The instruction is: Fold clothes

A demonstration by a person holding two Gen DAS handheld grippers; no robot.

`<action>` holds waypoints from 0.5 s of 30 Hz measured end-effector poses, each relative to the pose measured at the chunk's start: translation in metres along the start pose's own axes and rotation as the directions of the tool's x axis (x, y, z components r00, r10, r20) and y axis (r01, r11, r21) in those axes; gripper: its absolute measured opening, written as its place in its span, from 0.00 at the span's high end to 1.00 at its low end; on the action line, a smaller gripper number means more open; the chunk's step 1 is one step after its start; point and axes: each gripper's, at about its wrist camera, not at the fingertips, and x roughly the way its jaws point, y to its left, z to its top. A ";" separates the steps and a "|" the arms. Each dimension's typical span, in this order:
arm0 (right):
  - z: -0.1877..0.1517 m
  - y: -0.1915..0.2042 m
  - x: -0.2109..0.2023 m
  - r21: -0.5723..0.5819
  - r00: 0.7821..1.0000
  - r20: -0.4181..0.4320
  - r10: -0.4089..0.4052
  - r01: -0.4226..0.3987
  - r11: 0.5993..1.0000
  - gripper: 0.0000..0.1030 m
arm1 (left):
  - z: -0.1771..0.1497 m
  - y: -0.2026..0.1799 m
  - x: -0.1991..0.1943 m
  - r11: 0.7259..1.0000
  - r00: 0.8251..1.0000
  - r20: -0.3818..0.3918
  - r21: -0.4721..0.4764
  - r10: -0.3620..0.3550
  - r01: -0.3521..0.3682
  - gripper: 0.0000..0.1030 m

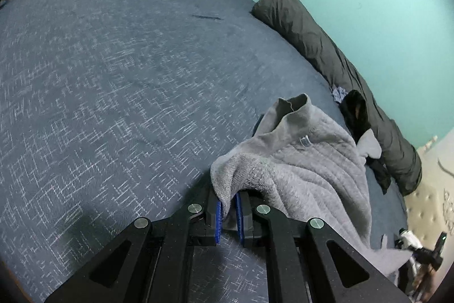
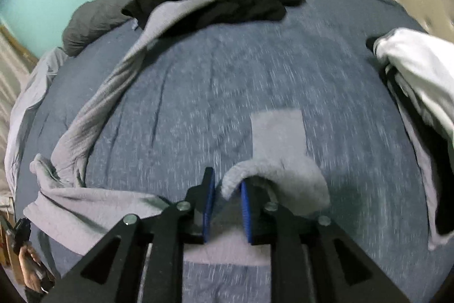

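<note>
On the blue bed (image 1: 113, 75), with a dark rolled duvet (image 1: 326, 53) along the green wall and a black garment (image 2: 241, 4) lying near it, I am partway through folding the grey sweater (image 1: 306, 161), which lies stretched across the cover. My left hand-held gripper (image 1: 228, 210) is clamped on a bunched edge of the knit, the blue pads pressed tight to the cloth. My right hand-held gripper (image 2: 225, 206) stands a little apart: a grey cuff (image 2: 272, 175) curls over one pad, and the other pad does not touch it, so I judge that end released. A white garment (image 2: 420, 70) lies at the right. The next move, as I read it, calls for carrying the left-held edge across and laying it flat.
</note>
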 end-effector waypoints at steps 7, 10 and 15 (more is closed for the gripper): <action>-0.005 -0.036 -0.012 0.017 0.999 0.003 0.050 -0.050 0.999 0.50 | -0.001 -0.003 0.004 1.000 1.000 -0.002 0.018 0.015 -0.015 0.92; -0.009 -0.053 -0.026 0.021 0.997 0.071 0.003 -0.005 1.000 0.47 | -0.002 -0.006 0.004 1.000 1.000 0.002 0.024 0.020 -0.020 0.92; -0.025 -0.091 -0.018 0.124 0.999 0.039 -0.028 0.023 0.992 0.41 | -0.003 -0.008 0.004 0.999 1.000 0.008 0.030 0.026 -0.026 0.92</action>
